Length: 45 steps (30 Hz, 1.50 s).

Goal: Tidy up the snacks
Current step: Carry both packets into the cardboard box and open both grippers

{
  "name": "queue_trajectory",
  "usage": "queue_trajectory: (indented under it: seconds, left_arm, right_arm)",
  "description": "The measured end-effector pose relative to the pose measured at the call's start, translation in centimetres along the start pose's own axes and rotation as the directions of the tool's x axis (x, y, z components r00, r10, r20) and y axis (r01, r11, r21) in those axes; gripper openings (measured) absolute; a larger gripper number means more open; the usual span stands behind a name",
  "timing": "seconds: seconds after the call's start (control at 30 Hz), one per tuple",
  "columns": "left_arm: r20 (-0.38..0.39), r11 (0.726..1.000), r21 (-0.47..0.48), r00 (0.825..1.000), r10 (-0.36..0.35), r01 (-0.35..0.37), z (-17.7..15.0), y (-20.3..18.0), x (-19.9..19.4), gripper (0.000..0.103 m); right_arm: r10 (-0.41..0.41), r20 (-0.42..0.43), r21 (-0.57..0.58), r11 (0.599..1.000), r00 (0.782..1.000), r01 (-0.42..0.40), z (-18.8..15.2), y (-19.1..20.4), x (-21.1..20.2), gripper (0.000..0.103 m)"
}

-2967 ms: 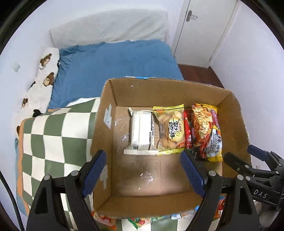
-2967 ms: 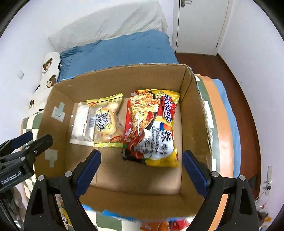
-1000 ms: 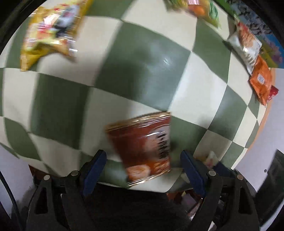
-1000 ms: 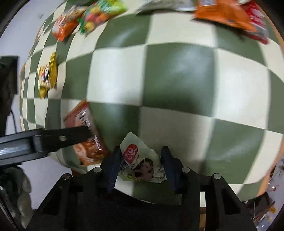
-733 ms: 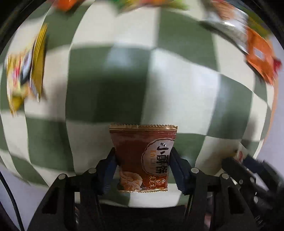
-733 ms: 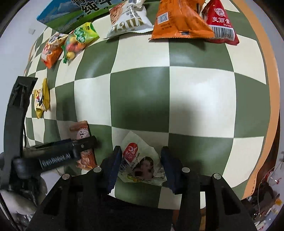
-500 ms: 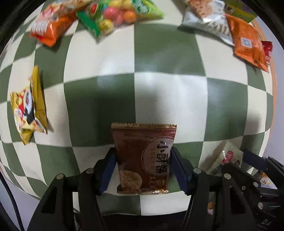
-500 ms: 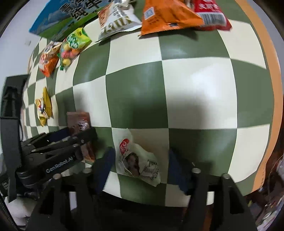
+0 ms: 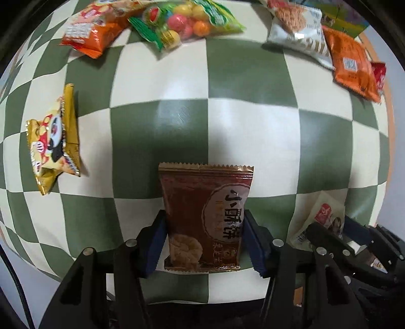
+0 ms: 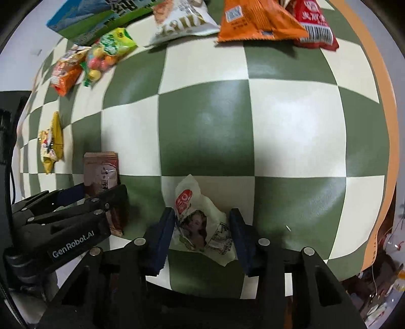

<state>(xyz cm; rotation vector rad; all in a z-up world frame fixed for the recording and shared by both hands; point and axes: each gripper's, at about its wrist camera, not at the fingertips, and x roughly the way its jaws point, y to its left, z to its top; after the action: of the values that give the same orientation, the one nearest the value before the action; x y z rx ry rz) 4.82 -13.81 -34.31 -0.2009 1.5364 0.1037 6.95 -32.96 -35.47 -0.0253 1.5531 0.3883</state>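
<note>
From the left wrist, the left tongs [image 9: 203,243] have just been closing and now stand clamped on a brown biscuit packet [image 9: 205,217], both pads pressed to its sides, the packet upright between them above the checkered surface [image 9: 253,131]. Ahead of these tongs many snacks lie unsorted: a yellow packet [image 9: 52,141] off to their left, an orange packet [image 9: 93,24] and a bag of coloured candy balls [image 9: 182,20] far ahead, a white biscuit bag [image 9: 296,30] and another orange pack [image 9: 350,67] ahead to their right. From the right wrist, the right tongs [image 10: 201,234] have also just been closing and grip a crumpled white wrapper [image 10: 200,225]; the left tongs with the brown packet sit just to their left. No container shows here, so I judge two pieces picked up and most sorting left.
</note>
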Motion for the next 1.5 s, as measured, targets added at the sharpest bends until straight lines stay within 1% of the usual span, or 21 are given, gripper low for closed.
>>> queue_trajectory:
  seconds: [0.03, 0.17, 0.27, 0.4, 0.43, 0.5, 0.53, 0.57, 0.63, 0.73, 0.77, 0.83, 0.9, 1.0, 1.03, 1.1, 1.13, 1.2, 1.37, 1.43, 1.5]
  left_arm:
    - [0.004, 1.000, -0.003, 1.000, -0.007, 0.007, 1.0, 1.6, -0.4, 0.055]
    - [0.049, 0.999, 0.001, 0.998, -0.038, 0.038, 1.1, 2.9, -2.8, 0.055]
    - [0.097, 0.998, 0.008, 0.993, -0.070, 0.069, 1.7, 2.4, -5.7, 0.055]
    - [0.167, 0.989, 0.020, 0.975, -0.146, 0.145, 3.6, 1.8, -10.5, 0.055]
    - [0.180, 0.987, 0.027, 0.970, -0.162, 0.159, 4.6, 1.7, -11.7, 0.055]
    - [0.224, 0.980, 0.041, 0.954, -0.199, 0.195, 7.3, 1.9, -15.0, 0.055]
    - [0.240, 0.978, 0.048, 0.948, -0.211, 0.205, 8.8, 2.5, -16.3, 0.055]
    - [0.261, 0.974, 0.054, 0.939, -0.225, 0.219, 11.8, 2.9, -18.1, 0.055]
    - [0.295, 0.970, 0.060, 0.925, -0.241, 0.234, 14.5, 4.0, -20.4, 0.055]
    - [0.320, 0.972, 0.057, 0.918, -0.234, 0.228, 18.9, 4.3, -21.7, 0.055]
    - [0.321, 0.974, 0.053, 0.920, -0.227, 0.222, 20.2, 5.3, -22.7, 0.055]
    - [0.306, 0.979, 0.034, 0.930, -0.204, 0.203, 23.3, 6.1, -22.2, 0.055]
    - [0.258, 0.983, 0.005, 0.949, -0.181, 0.186, 26.3, 7.3, -20.6, 0.055]
    - [0.192, 0.987, -0.031, 0.970, -0.148, 0.157, 29.3, 8.5, -18.4, 0.055]
    - [0.180, 0.988, -0.037, 0.973, -0.143, 0.152, 29.3, 8.4, -17.3, 0.055]
    - [0.142, 0.990, -0.051, 0.982, -0.126, 0.134, 30.5, 8.9, -15.5, 0.055]
    - [0.132, 0.990, -0.054, 0.983, -0.126, 0.134, 30.8, 8.9, -15.2, 0.055]
    - [0.106, 0.990, -0.056, 0.987, -0.121, 0.127, 31.3, 9.0, -14.1, 0.055]
    - [0.051, 0.988, -0.057, 0.989, -0.137, 0.140, 31.7, 8.9, -11.6, 0.055]
    - [0.042, 0.989, -0.061, 0.990, -0.131, 0.134, 31.7, 8.8, -11.2, 0.056]
    - [0.040, 0.988, -0.062, 0.990, -0.138, 0.140, 31.8, 8.8, -11.1, 0.057]
  right_arm:
    - [0.006, 0.004, 0.001, 1.000, 1.000, -0.006, 0.0, 0.0, -0.3, 0.046]
    - [0.037, 0.028, 0.006, 0.999, 0.999, -0.038, 0.2, -0.8, -2.4, 0.044]
    - [0.076, 0.054, 0.011, 0.997, 0.996, -0.077, 0.6, -1.1, -4.4, 0.044]
    - [0.131, 0.119, 0.007, 0.991, 0.984, -0.133, 2.6, -1.8, -8.6, 0.044]
    - [0.143, 0.143, 0.001, 0.989, 0.979, -0.145, 3.3, -1.9, -10.0, 0.044]
    - [0.165, 0.199, -0.016, 0.986, 0.966, -0.166, 5.2, -1.9, -13.1, 0.043]
    - [0.181, 0.232, -0.028, 0.983, 0.956, -0.180, 6.4, -1.9, -15.0, 0.043]
    - [0.190, 0.252, -0.038, 0.982, 0.949, -0.186, 7.4, -1.6, -16.0, 0.043]
    - [0.209, 0.311, -0.066, 0.978, 0.927, -0.198, 10.1, -1.3, -19.2, 0.043]
    - [0.209, 0.368, -0.097, 0.978, 0.906, -0.186, 14.0, 0.7, -21.3, 0.043]
    - [0.203, 0.386, -0.110, 0.979, 0.900, -0.173, 15.7, 1.3, -21.9, 0.043]
    - [0.192, 0.398, -0.119, 0.980, 0.897, -0.158, 18.8, 3.3, -21.4, 0.043]
    - [0.190, 0.387, -0.124, 0.980, 0.902, -0.154, 21.8, 4.4, -20.5, 0.043]
    - [0.189, 0.351, -0.124, 0.980, 0.917, -0.154, 25.2, 5.5, -18.5, 0.043]
    - [0.187, 0.338, -0.122, 0.981, 0.922, -0.154, 26.0, 5.7, -17.7, 0.043]
    - [0.181, 0.308, -0.119, 0.981, 0.934, -0.151, 27.3, 6.1, -15.8, 0.043]
    - [0.186, 0.285, -0.114, 0.981, 0.940, -0.159, 28.1, 6.2, -14.8, 0.043]
    - [0.186, 0.261, -0.103, 0.981, 0.947, -0.165, 28.3, 6.3, -13.2, 0.043]
    - [0.188, 0.210, -0.094, 0.981, 0.959, -0.172, 29.4, 6.3, -10.4, 0.043]
    - [0.202, 0.168, -0.091, 0.978, 0.965, -0.188, 29.9, 6.3, -9.2, 0.044]
    - [0.192, 0.116, -0.087, 0.979, 0.974, -0.183, 30.2, 6.3, -8.1, 0.047]
